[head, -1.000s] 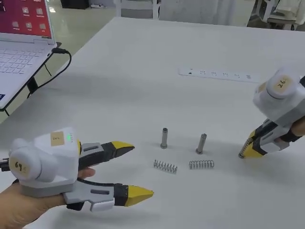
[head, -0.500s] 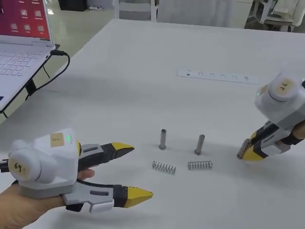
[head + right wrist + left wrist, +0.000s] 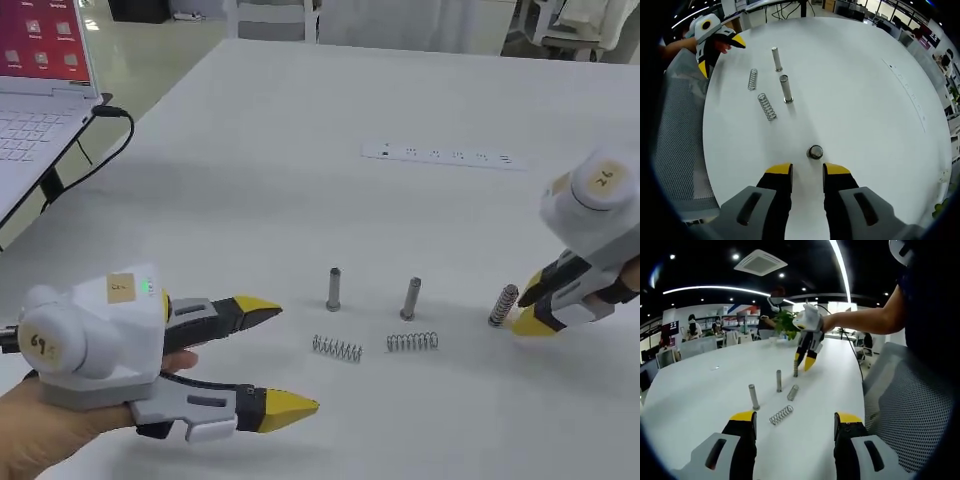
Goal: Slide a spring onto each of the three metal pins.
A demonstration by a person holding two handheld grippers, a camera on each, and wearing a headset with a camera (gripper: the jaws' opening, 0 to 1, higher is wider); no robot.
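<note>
The right hand-held gripper (image 3: 807, 171) — narrow, empty — is hovering by the sprung pin (image 3: 503, 305) at 3 o'clock; springs (image 3: 336, 347) at the bare pins' (image 3: 334, 288) 6 o'clock are likely needing a pinch near one end.

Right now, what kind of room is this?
Probably an open-plan office or lab. There is a big white table with a power strip on it, an open laptop, a mesh office chair, and a ceiling air vent overhead.
</note>
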